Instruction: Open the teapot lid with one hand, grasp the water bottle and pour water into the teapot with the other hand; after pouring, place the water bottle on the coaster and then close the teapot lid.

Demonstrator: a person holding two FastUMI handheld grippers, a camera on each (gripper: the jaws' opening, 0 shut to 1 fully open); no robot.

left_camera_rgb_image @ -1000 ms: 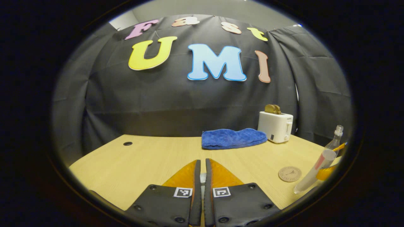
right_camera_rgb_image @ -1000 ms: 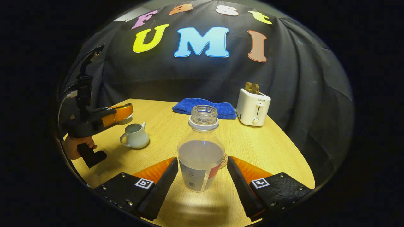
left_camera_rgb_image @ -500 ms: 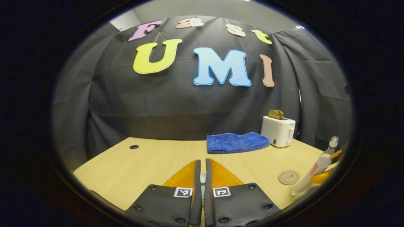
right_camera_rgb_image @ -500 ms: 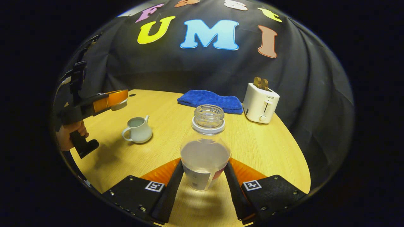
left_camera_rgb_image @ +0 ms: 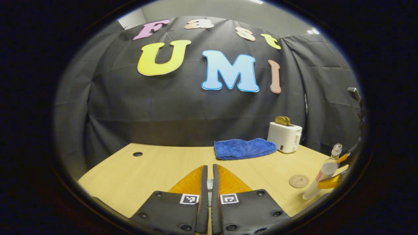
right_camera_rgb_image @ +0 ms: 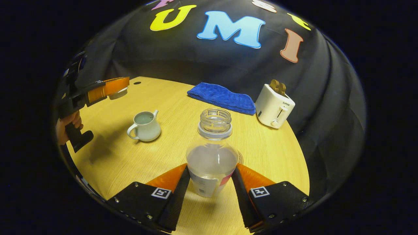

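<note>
Water bottle [right_camera_rgb_image: 211,153] clamped between right tongs [right_camera_rgb_image: 209,182] (uncapped).

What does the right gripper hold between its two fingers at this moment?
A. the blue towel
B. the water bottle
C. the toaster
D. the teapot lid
B: in the right gripper view, both fingers of the right gripper press on the water bottle.

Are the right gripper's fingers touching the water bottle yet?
Touching. In the right gripper view, both fingers press against the lower sides of the water bottle, with no gap visible on either side.
</note>
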